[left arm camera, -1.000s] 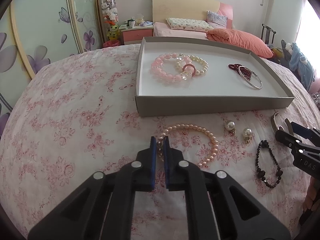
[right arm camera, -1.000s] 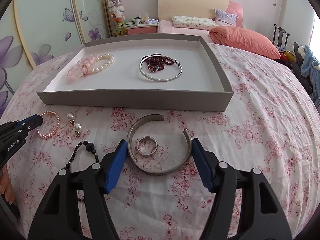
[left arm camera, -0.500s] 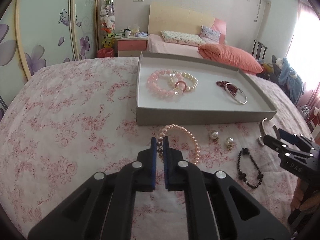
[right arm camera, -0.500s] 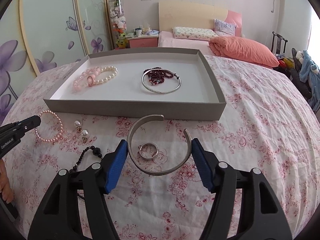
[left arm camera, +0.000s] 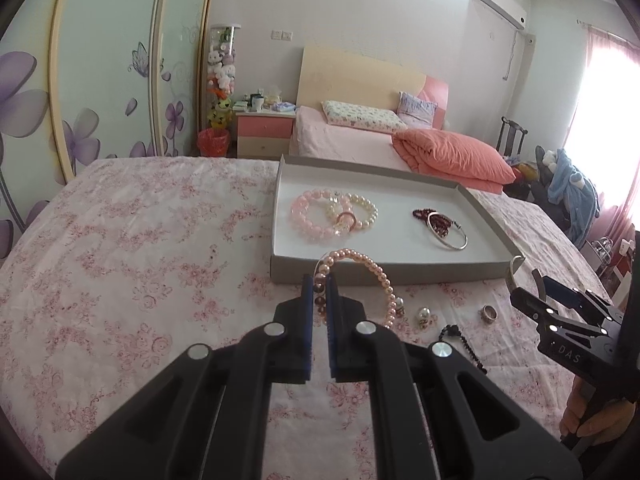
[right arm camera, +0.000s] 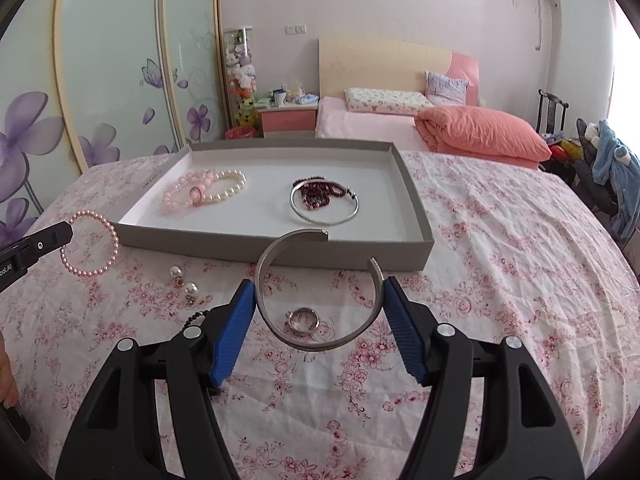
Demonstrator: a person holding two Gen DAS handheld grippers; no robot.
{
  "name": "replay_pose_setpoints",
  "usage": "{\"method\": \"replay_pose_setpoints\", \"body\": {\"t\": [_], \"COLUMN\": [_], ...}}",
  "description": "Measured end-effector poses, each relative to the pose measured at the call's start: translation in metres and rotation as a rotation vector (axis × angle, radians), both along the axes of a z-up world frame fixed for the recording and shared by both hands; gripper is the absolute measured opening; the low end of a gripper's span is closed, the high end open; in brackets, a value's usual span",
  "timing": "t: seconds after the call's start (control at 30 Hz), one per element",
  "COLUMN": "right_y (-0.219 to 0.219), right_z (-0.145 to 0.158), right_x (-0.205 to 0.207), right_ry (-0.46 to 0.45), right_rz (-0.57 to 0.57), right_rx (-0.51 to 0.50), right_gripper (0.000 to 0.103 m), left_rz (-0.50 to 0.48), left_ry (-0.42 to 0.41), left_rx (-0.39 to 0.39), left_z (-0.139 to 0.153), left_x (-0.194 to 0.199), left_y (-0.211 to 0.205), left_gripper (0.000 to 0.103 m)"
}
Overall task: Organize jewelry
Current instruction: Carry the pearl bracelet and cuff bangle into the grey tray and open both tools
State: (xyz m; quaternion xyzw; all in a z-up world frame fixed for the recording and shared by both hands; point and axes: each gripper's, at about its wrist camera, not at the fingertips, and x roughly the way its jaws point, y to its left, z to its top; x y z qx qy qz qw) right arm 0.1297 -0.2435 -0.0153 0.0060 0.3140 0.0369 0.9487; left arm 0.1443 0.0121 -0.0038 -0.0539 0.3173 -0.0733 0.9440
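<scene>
My left gripper (left arm camera: 319, 280) is shut on a pink pearl bracelet (left arm camera: 376, 272), which hangs clear of the flowered cover just in front of the grey tray (left arm camera: 440, 273). The right wrist view shows that bracelet (right arm camera: 90, 244) at the left gripper (right arm camera: 64, 234), left of the tray (right arm camera: 200, 240). My right gripper (right arm camera: 318, 282) is shut on a silver open cuff (right arm camera: 305, 346), its blue pads pressing both sides, and holds it above the cover. In the left wrist view the right gripper (left arm camera: 532, 290) and cuff (left arm camera: 513, 268) are at the right.
In the tray lie a pink bead bracelet (right arm camera: 176, 196), a white pearl bracelet (right arm camera: 232, 186), dark red beads (right arm camera: 316, 194) and a silver bangle (right arm camera: 324, 218). On the cover lie a ring (right arm camera: 304, 319), two pearl earrings (right arm camera: 191, 290) and a black bead bracelet (left arm camera: 456, 336).
Both grippers have risen. The pink pearl bracelet and the silver cuff have come up off the cover with them. The ring that lay inside the cuff stays on the cover.
</scene>
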Motion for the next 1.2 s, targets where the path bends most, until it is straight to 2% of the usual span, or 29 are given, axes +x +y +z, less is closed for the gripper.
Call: {"method": "replay_pose_setpoints", "body": {"t": [0.3, 0.47, 0.77, 1.2], "right_y": [0.013, 0.016, 0.014, 0.016], "right_z": [0.026, 0.036, 0.049, 0.055], "right_x": [-0.017, -0.02, -0.01, 0.035], "right_ry": [-0.149, -0.2, -0.247, -0.265], "right_rz": [0.029, 0.037, 0.022, 0.013], "right_rx": [-0.025, -0.025, -0.027, -0.042], "right_gripper": [0.065, 0.065, 0.065, 0.065], "left_rz": [0.03, 0.031, 0.019, 0.033], "left_ry": [-0.12, -0.156, -0.17, -0.155], "left_rx": [0.027, 0.045, 0.066, 0.079], "left_z": [0.027, 0.036, 0.042, 0.041], "left_x": [-0.018, -0.02, -0.007, 0.052], "left_y": [-0.007, -0.015, -0.028, -0.038], "left_gripper": [0.007, 0.007, 0.007, 0.007]}}
